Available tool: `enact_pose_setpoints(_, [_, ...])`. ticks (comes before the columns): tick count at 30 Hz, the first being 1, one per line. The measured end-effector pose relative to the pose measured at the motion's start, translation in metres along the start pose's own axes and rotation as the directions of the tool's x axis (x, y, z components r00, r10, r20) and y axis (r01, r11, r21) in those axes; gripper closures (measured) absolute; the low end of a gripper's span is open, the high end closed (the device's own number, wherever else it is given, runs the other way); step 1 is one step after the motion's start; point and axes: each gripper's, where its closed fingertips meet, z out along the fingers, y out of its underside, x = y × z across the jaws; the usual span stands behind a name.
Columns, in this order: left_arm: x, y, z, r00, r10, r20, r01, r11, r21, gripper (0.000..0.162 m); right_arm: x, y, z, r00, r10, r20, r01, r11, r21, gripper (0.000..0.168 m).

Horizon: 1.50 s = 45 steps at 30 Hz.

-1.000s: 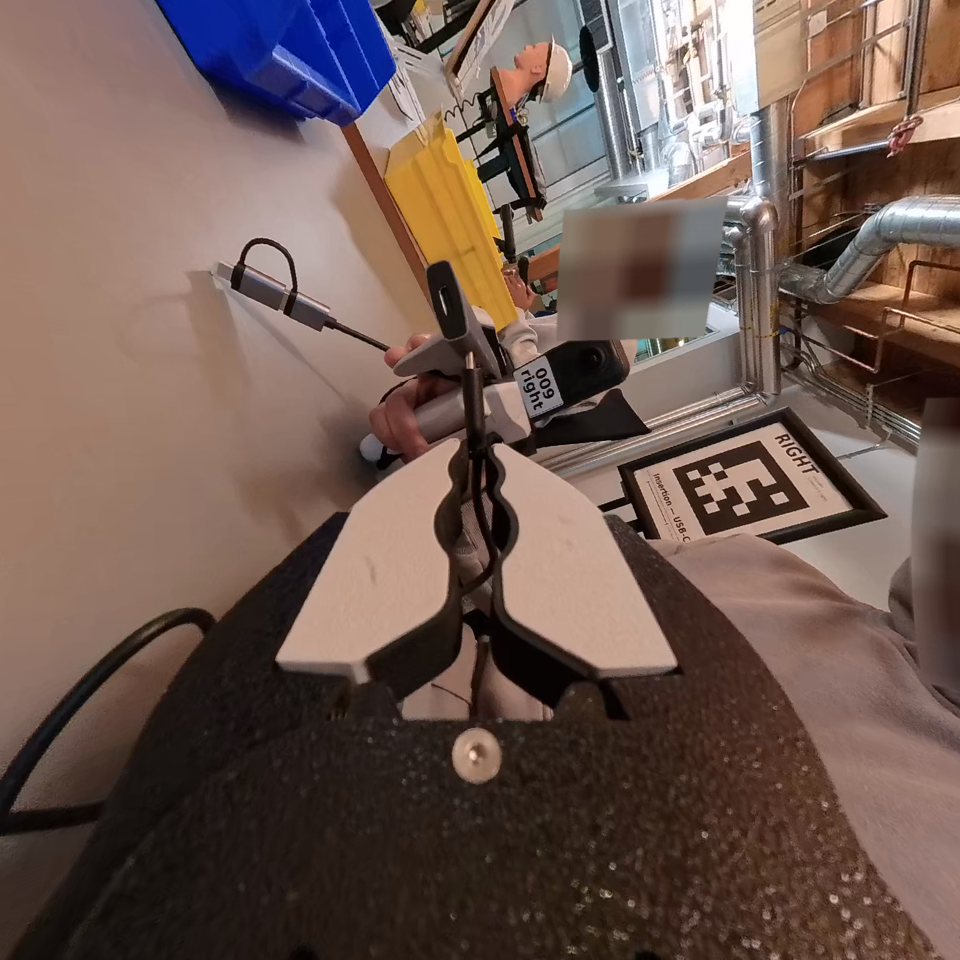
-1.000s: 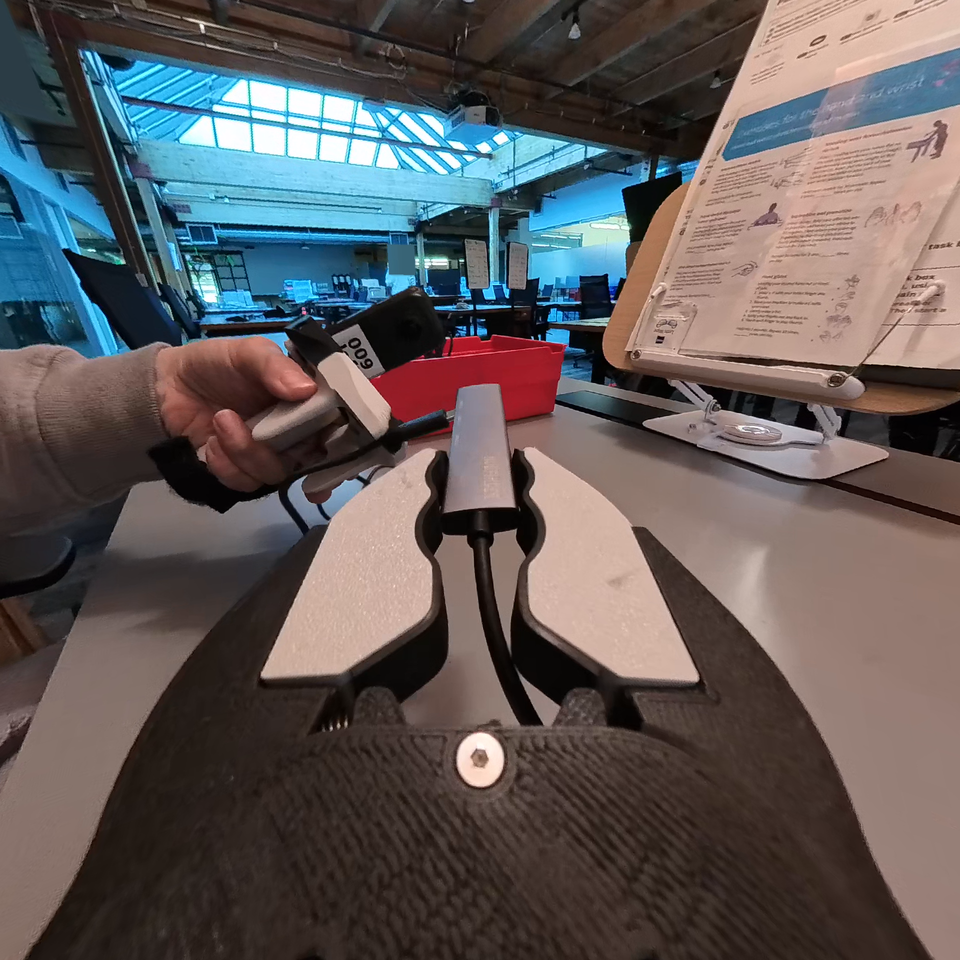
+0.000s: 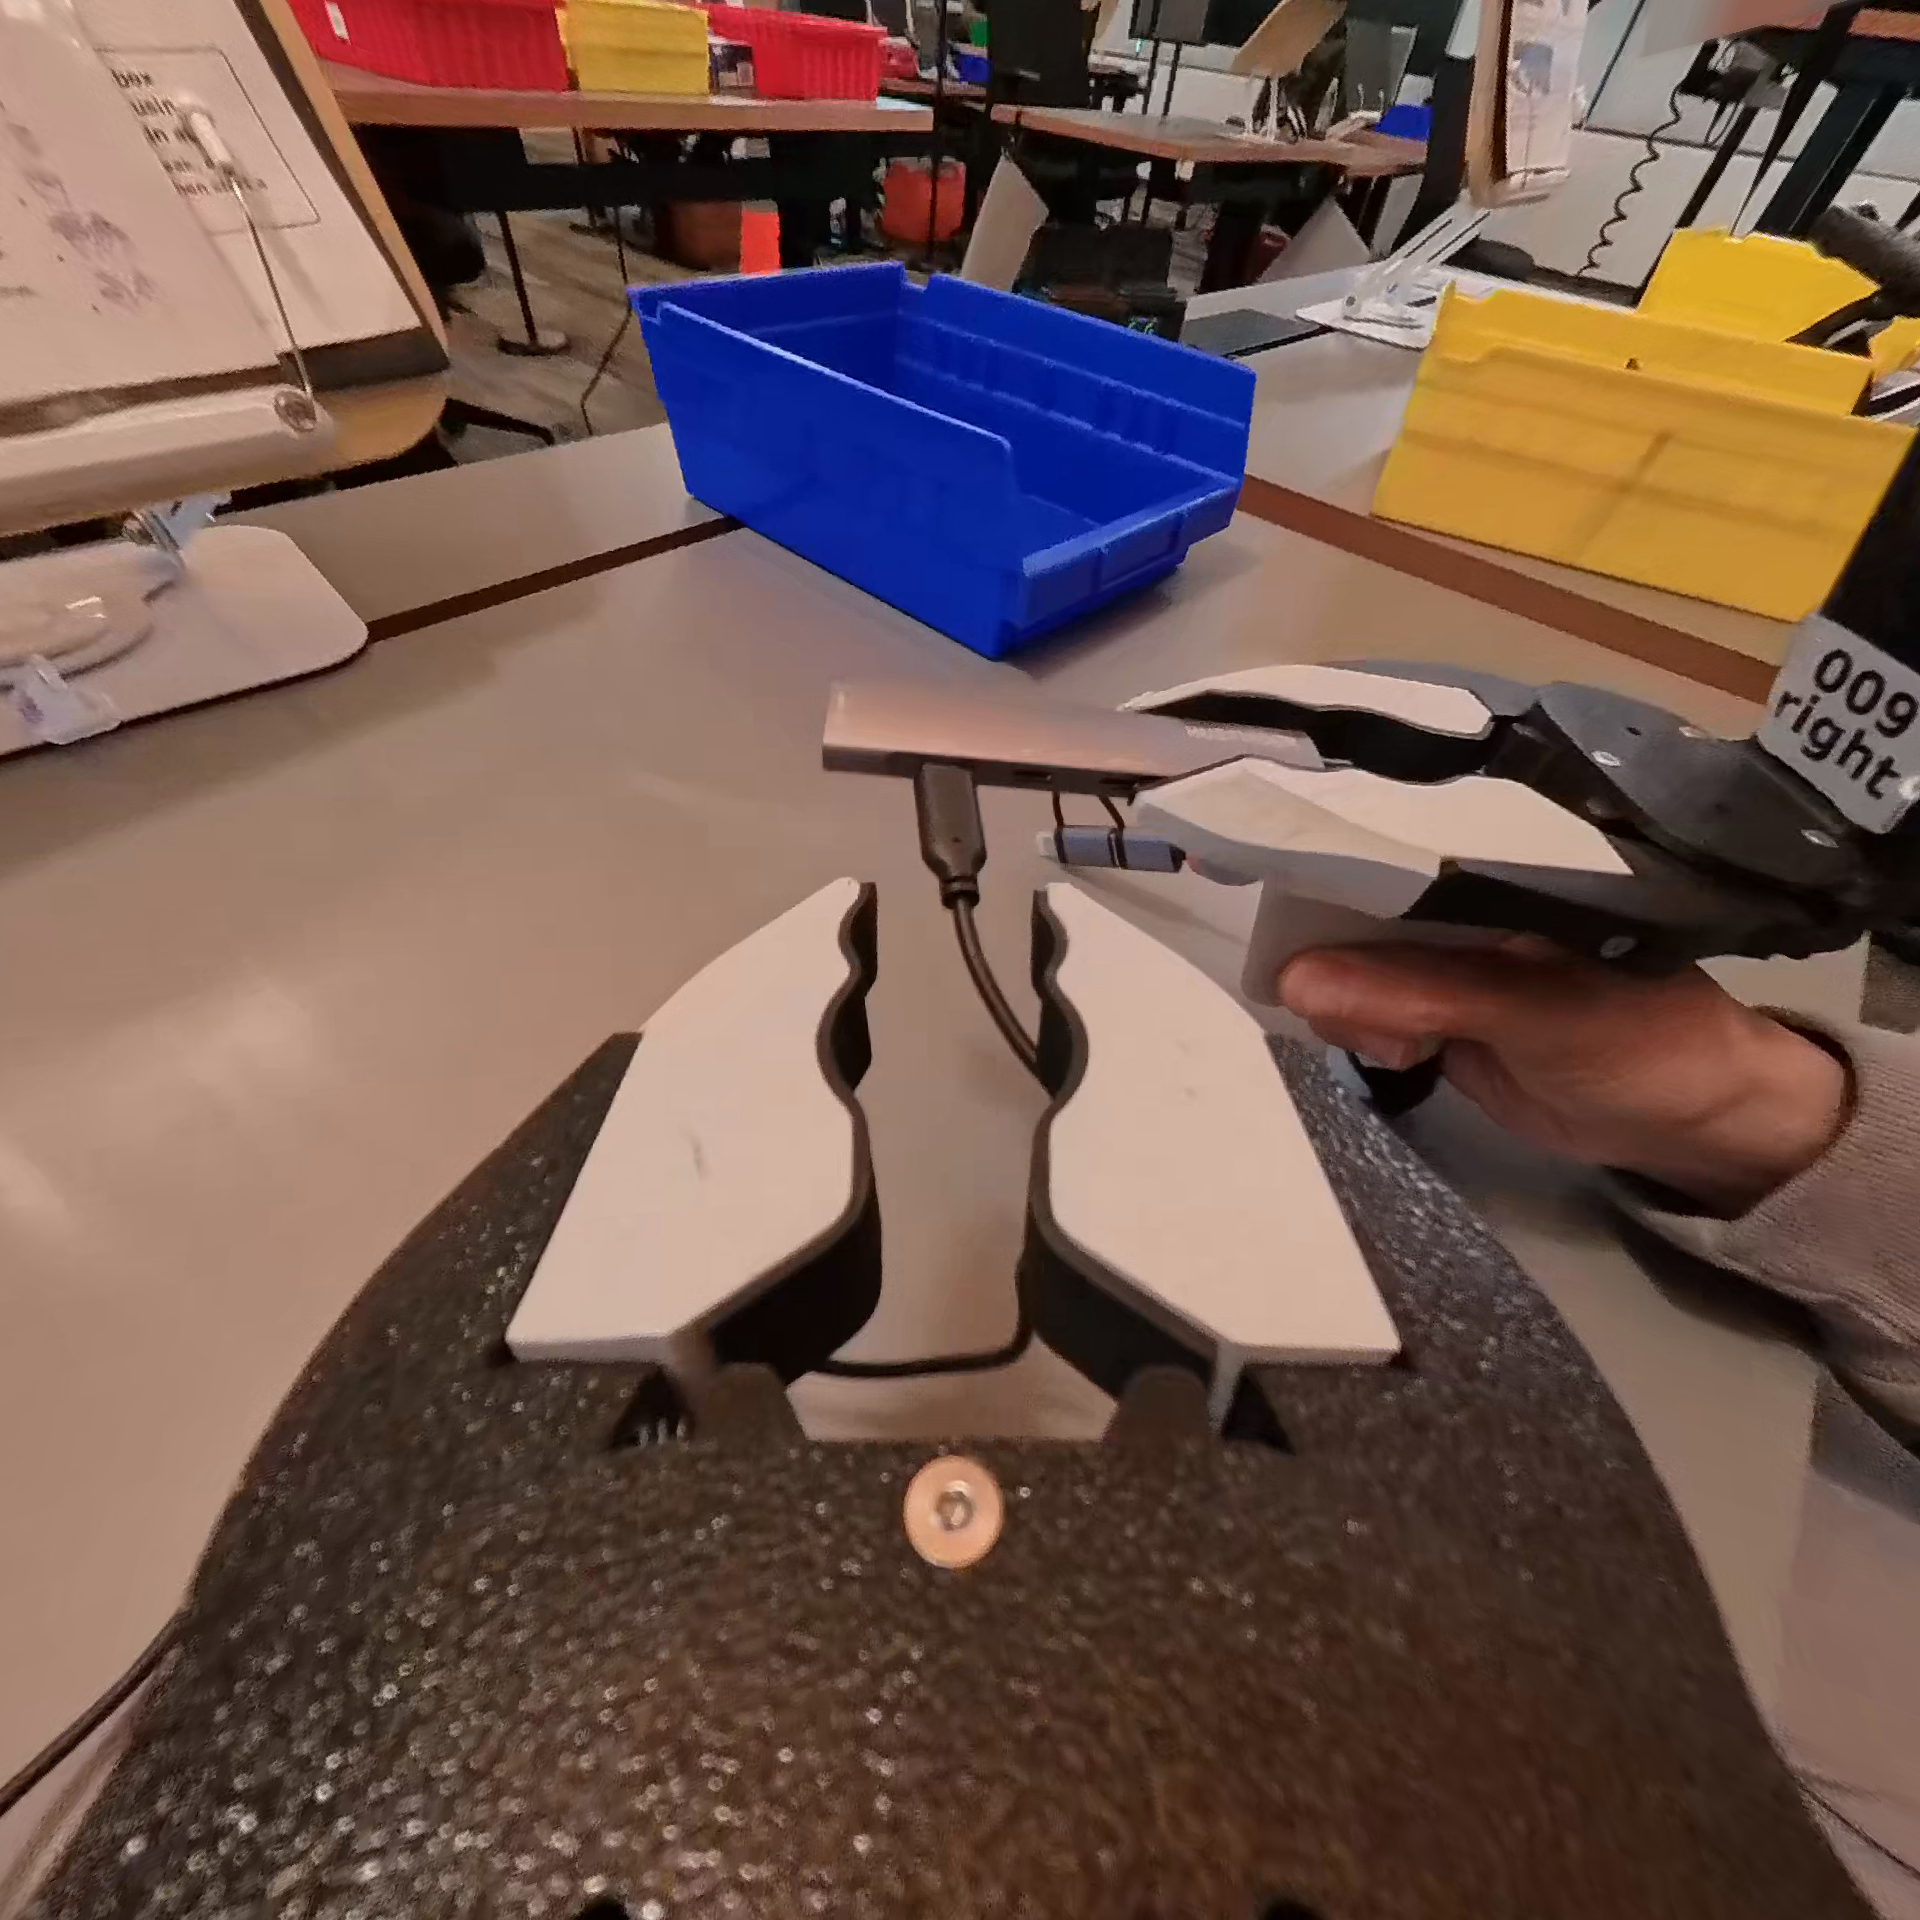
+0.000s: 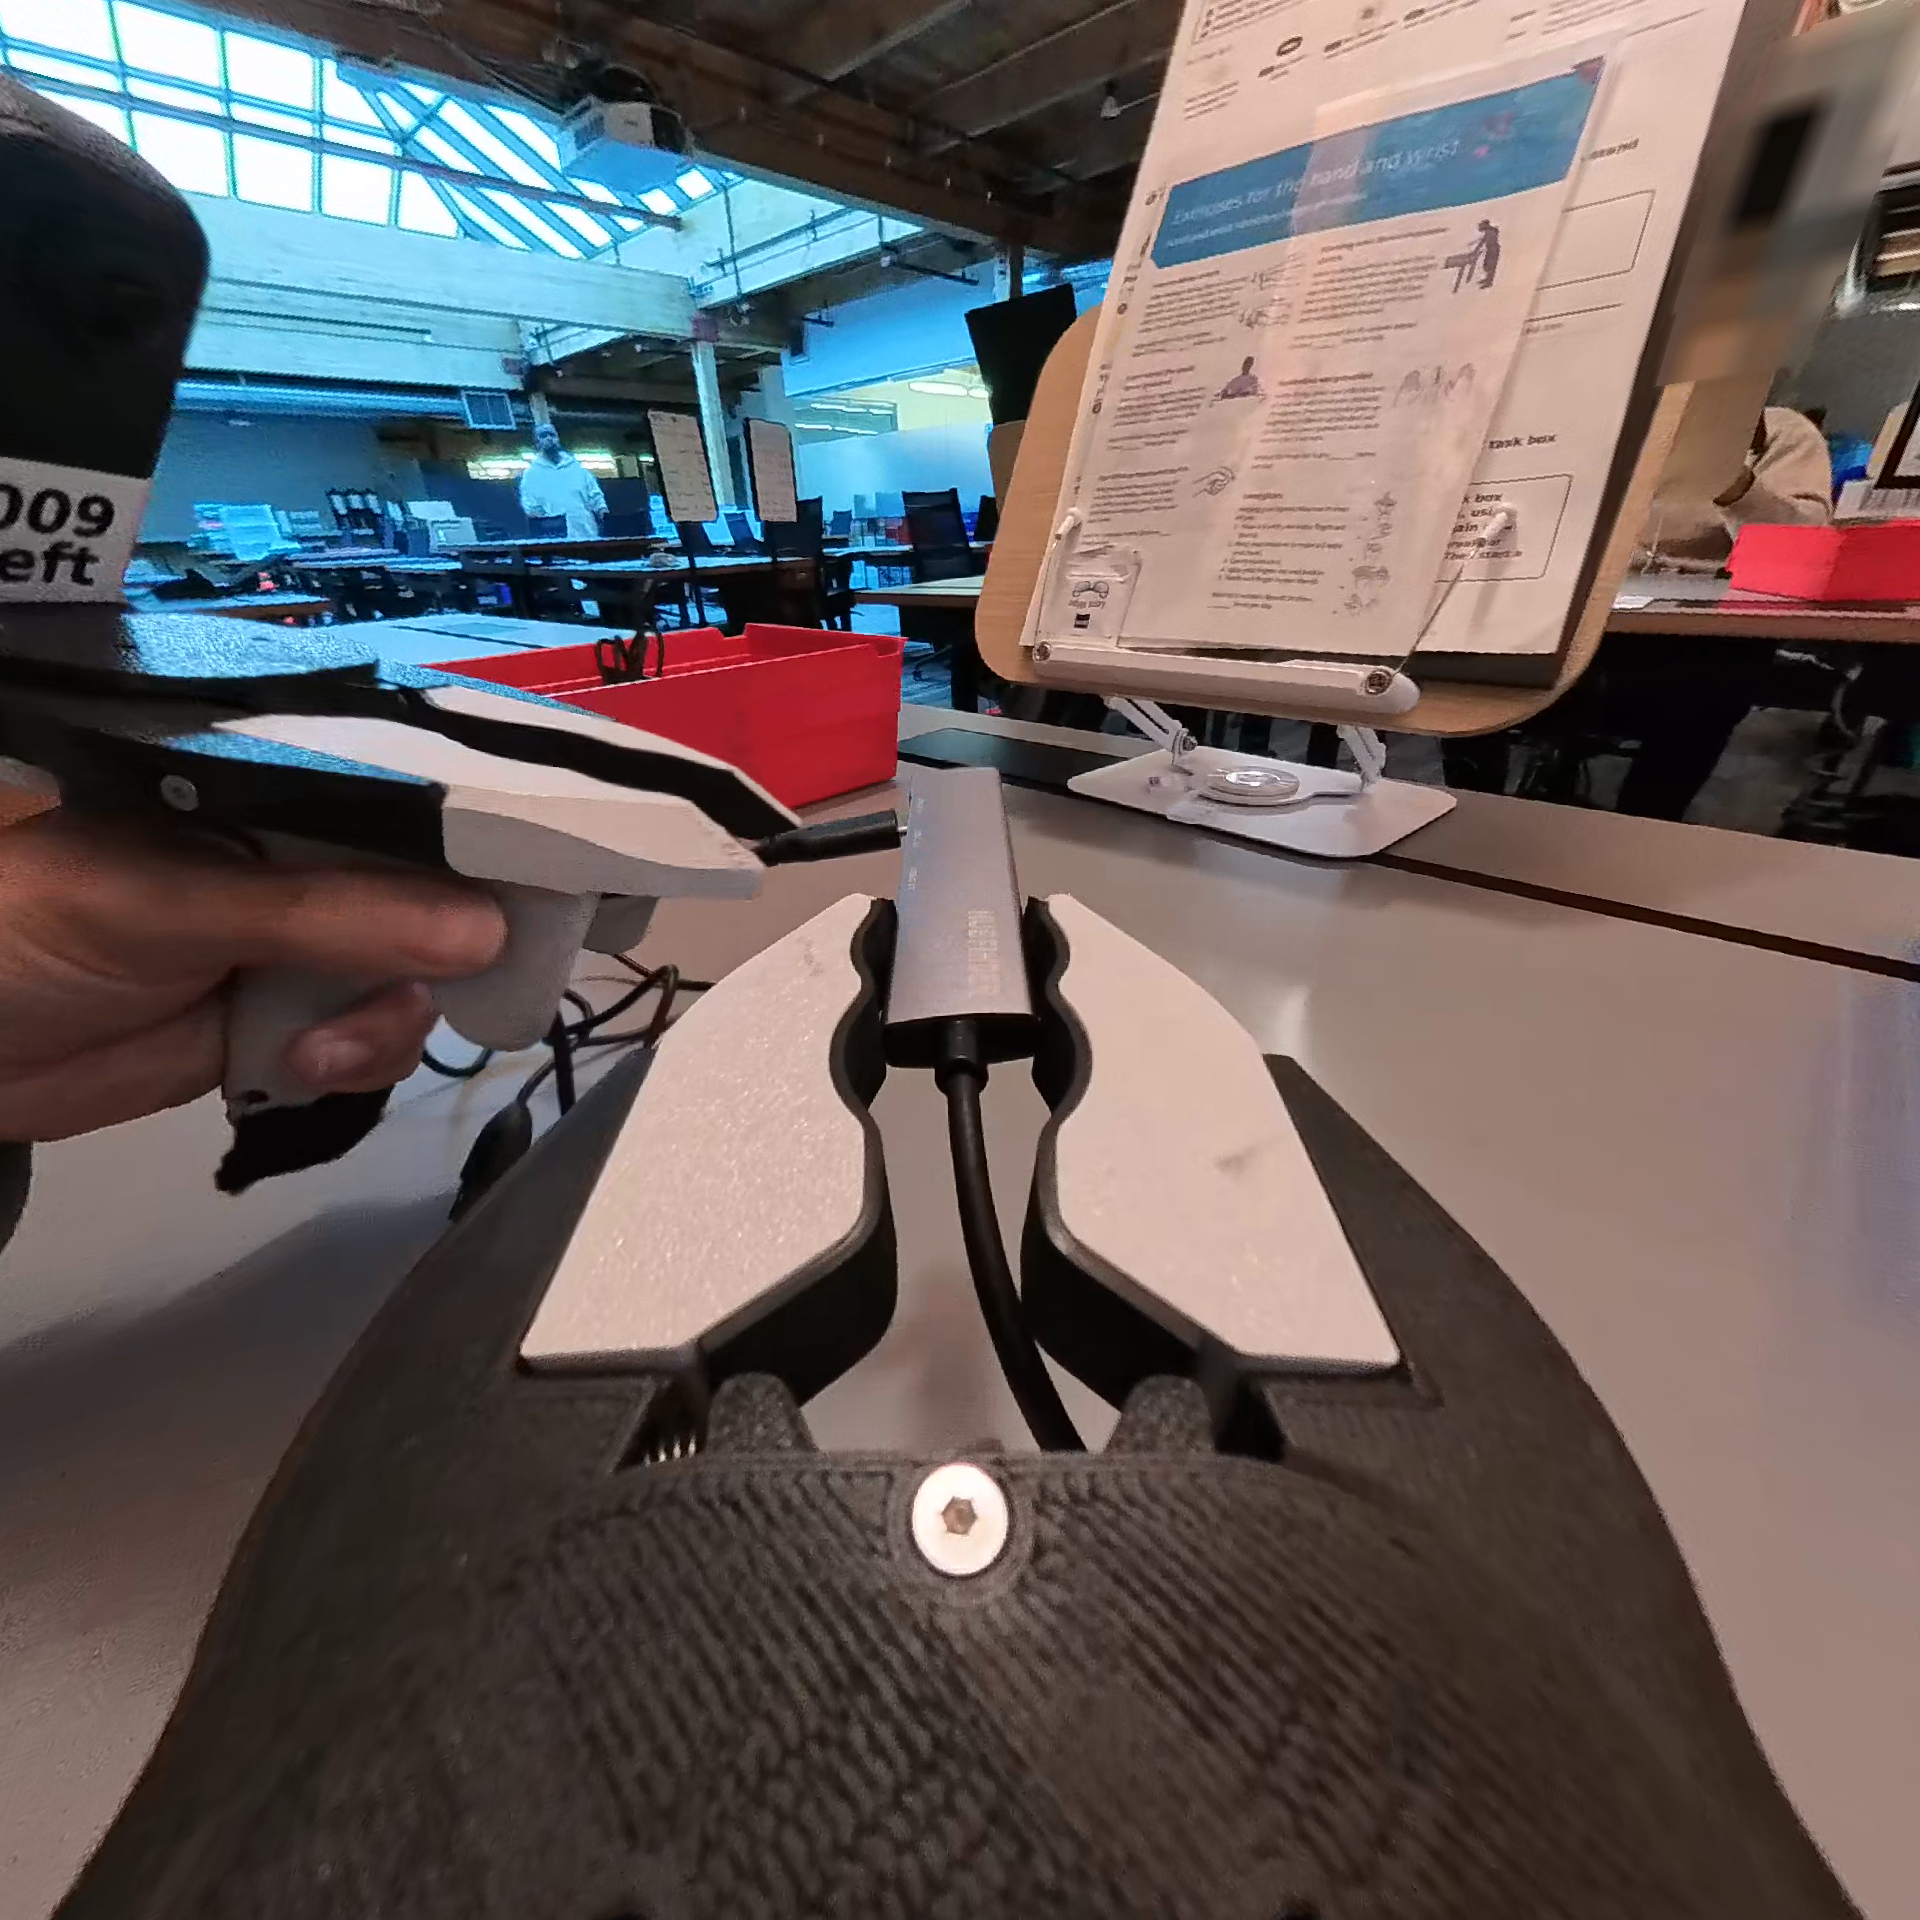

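Grey hub (image 3: 997, 732) sits pinched at one end by the right gripper (image 3: 1132, 748), which enters from the right of the left wrist view. Its long axis runs left to right across that frame, clear of the bench (image 3: 416, 831). A black plug (image 3: 948, 821) sits in the hub's underside, and its cable (image 3: 997, 987) drops between the fingers of the left gripper (image 3: 951, 894). That gripper is spread and grips nothing, its tips just below the hub at frame centre. A small adapter (image 3: 1107, 847) lies beyond, and a blue bin (image 3: 935, 436) stands farther up the frame.
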Motion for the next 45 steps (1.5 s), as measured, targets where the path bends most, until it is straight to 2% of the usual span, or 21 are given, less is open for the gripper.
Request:
enact_pose_setpoints(2, [-0.002,-0.003,0.000,1.000,0.009,0.030,-0.010,0.999,0.032,0.149,-0.005,0.000,0.001,1.000,0.009,0.022,-0.009,1.000,-0.001,0.143])
enact_pose_setpoints(3, [-0.004,-0.004,0.000,0.999,0.012,0.043,-0.014,0.999,0.040,0.150,-0.007,0.000,0.002,1.000,0.015,0.021,-0.015,1.000,0.001,0.143])
enact_pose_setpoints(7, [-0.007,0.000,0.003,0.995,0.058,0.076,-0.058,0.998,-0.002,0.150,-0.007,0.001,0.003,0.999,0.029,0.021,-0.029,1.000,-0.006,0.143])
enact_pose_setpoints(14, [-0.008,-0.001,0.006,0.984,0.135,0.119,-0.138,0.990,0.015,0.151,-0.006,0.001,0.002,0.997,0.065,0.034,-0.065,0.998,-0.004,0.142])
enact_pose_setpoints(17, [-0.010,0.003,0.007,0.976,0.161,0.143,-0.162,0.987,-0.008,0.151,-0.010,0.003,0.003,0.999,0.019,0.034,-0.018,0.999,-0.026,0.141])
enact_pose_setpoints(23, [-0.013,-0.006,0.003,0.974,0.152,0.170,-0.167,0.983,0.077,0.151,-0.014,0.008,0.004,0.999,-0.016,0.049,0.019,0.997,-0.069,0.141])
enact_pose_setpoints(35, [-0.013,-0.011,0.006,0.959,0.230,0.166,-0.243,0.968,0.065,0.151,-0.013,0.010,0.005,0.998,0.041,0.047,-0.037,0.996,-0.081,0.141])
enact_pose_setpoints(38, [-0.011,-0.011,0.009,0.966,0.208,0.154,-0.221,0.973,0.074,0.151,-0.011,0.007,0.003,0.998,0.046,0.044,-0.044,0.997,-0.056,0.140])
enact_pose_setpoints(41, [-0.011,-0.010,0.009,0.957,0.244,0.158,-0.256,0.965,0.061,0.151,-0.012,0.009,0.003,0.999,-0.019,0.043,0.022,0.997,-0.076,0.140])
enact_pose_setpoints(45, [-0.013,-0.013,0.005,0.958,0.242,0.151,-0.255,0.964,0.072,0.151,-0.016,0.011,0.004,0.998,-0.032,0.057,0.037,0.996,-0.087,0.140])
